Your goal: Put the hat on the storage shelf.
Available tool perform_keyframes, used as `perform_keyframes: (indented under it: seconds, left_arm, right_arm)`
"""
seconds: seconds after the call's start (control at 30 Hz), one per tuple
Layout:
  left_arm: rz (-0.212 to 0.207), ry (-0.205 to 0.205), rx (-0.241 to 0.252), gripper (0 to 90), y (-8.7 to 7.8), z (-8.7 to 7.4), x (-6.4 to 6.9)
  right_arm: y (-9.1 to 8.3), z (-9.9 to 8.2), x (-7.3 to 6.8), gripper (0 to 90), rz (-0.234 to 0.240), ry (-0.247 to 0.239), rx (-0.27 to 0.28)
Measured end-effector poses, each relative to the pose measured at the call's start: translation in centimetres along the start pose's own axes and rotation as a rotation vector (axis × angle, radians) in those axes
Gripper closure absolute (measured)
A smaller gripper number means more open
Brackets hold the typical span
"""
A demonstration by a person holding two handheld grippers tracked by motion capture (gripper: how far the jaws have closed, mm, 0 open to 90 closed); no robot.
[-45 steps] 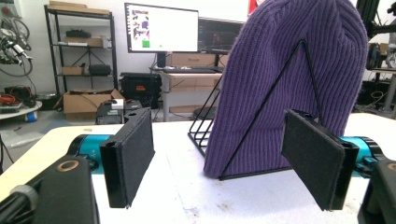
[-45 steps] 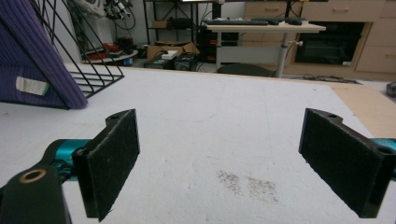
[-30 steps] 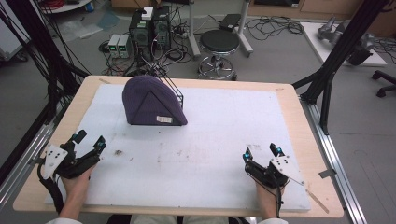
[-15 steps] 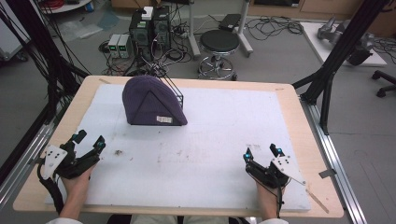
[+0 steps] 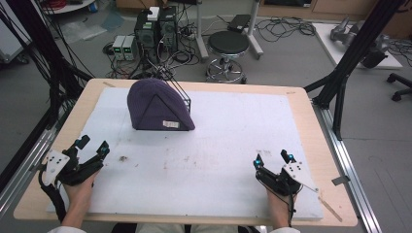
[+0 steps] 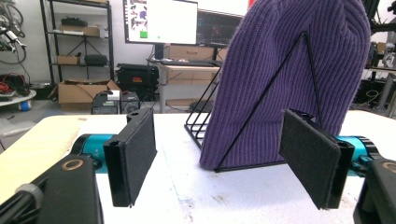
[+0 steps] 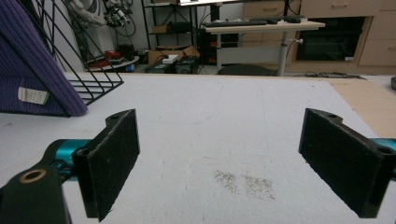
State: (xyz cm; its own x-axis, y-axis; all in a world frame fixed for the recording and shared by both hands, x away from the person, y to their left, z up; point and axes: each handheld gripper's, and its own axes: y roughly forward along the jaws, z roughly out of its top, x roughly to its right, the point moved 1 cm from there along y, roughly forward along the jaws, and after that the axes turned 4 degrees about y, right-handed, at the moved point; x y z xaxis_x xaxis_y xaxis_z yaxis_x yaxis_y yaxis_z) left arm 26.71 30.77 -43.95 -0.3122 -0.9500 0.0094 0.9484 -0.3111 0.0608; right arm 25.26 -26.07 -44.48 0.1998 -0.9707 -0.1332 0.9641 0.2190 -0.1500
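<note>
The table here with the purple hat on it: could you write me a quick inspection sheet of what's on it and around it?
Surface: wooden table topped with a white board that has a few dirt specks.
Job's things: purple knit hat pulled over a black wire rack, standing at the far left of the board; a white label shows at its hem.
Clutter: nothing seen on the board beyond the specks.
Grippers: left gripper and right gripper rest near the front edge, jaws open, nothing between them.
Cables: one trails from each gripper; many lie on the floor behind.
Surroundings: stool, computer boxes, black frame struts.
</note>
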Motion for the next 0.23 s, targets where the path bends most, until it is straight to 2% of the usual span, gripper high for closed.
perform_keyframes:
  seconds: [0.23]
  left_arm:
    - [-0.003, 0.001, 0.001, 27.7, -0.01, 0.02, -0.01]
  right_arm:
    - [-0.04, 0.01, 0.10, 11.6, -0.001, -0.004, 0.001]
